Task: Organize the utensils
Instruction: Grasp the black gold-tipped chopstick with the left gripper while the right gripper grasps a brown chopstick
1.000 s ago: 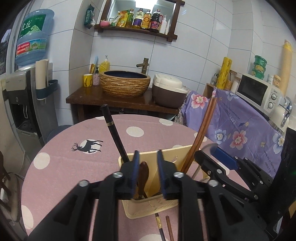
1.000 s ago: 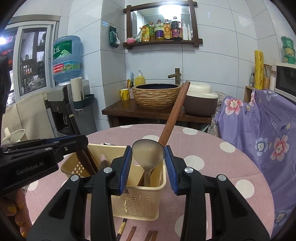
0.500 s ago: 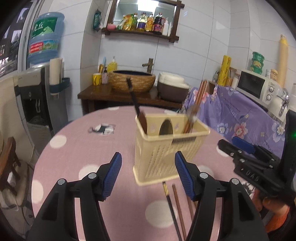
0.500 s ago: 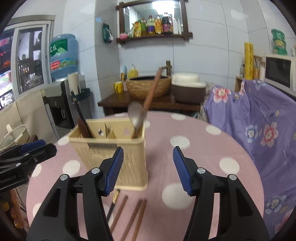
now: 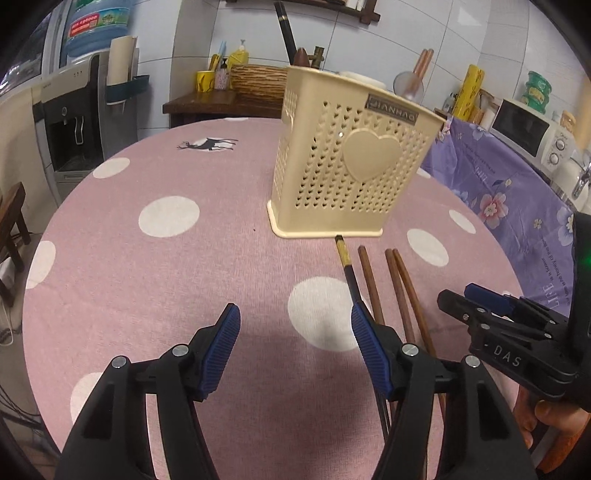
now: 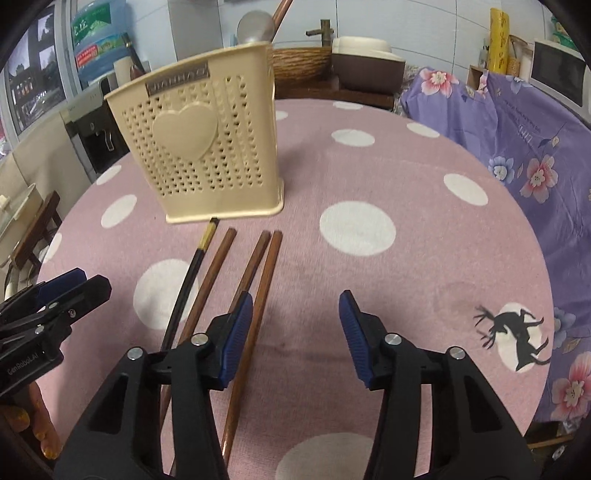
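Observation:
A cream perforated utensil holder [image 5: 347, 162] [image 6: 199, 147] stands on the pink dotted table [image 5: 184, 280] [image 6: 406, 258]. A black chopstick [image 5: 286, 31], a metal spoon [image 6: 255, 24] and brown handles stick out of its top. One black chopstick [image 5: 347, 269] [image 6: 184, 291] and three brown chopsticks [image 5: 402, 295] [image 6: 258, 280] lie on the cloth in front of it. My left gripper [image 5: 295, 332] is open and empty, low over the table before the holder. My right gripper [image 6: 295, 317] is open and empty, its left finger over the brown chopsticks.
A purple flowered cloth [image 5: 517, 206] [image 6: 517, 122] covers a counter at the right with a microwave [image 5: 524, 129]. A water dispenser [image 5: 74, 122] stands at the left. A wooden side table with a woven basin [image 5: 255, 81] is behind.
Both grippers let go of the utensils, opened wide and drew back and down from the holder. The holder's top now stands above the cameras, and the chopsticks on the table are close.

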{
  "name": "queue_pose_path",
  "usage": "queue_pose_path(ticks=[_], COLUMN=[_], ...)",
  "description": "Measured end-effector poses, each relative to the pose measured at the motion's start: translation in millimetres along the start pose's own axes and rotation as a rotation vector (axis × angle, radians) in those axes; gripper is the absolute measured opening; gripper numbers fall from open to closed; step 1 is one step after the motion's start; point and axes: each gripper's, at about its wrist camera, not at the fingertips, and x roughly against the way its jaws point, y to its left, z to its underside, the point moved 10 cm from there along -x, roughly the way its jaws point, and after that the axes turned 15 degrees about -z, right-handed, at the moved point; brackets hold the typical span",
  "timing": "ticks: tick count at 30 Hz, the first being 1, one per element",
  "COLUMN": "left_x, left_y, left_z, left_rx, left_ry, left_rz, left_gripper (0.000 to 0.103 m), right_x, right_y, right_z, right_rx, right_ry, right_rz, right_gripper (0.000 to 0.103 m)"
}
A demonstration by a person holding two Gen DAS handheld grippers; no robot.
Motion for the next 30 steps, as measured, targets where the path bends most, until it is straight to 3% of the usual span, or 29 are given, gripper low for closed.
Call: queue_pose_path(ticks=[7,12,17,30], left_x=[-6,-11,-14,-28], left_y=[-11,-13,-17,-49], left_z=[5,9,9,0], left_rx=[-0.05,-0.05,-0.06,-0.117], left_ry=[0.018,0.035,0.044,0.082], left_rz=[-0.001,-0.002,0.001,0.053], left_gripper=[0.052,0.051,0.05,0.04], right_x=[-16,-22,-19,-6], right_y=[12,17,14,-29], right_z=[10,16,16,13], right_rx=[-0.002,0.039,0.053,-0.012], right_ry=[0.055,0.072,0.081,0.063], right_rz=[-0.009,0.036,0.028,0.038], right_gripper=[0.039,0.029,0.011,0.007])
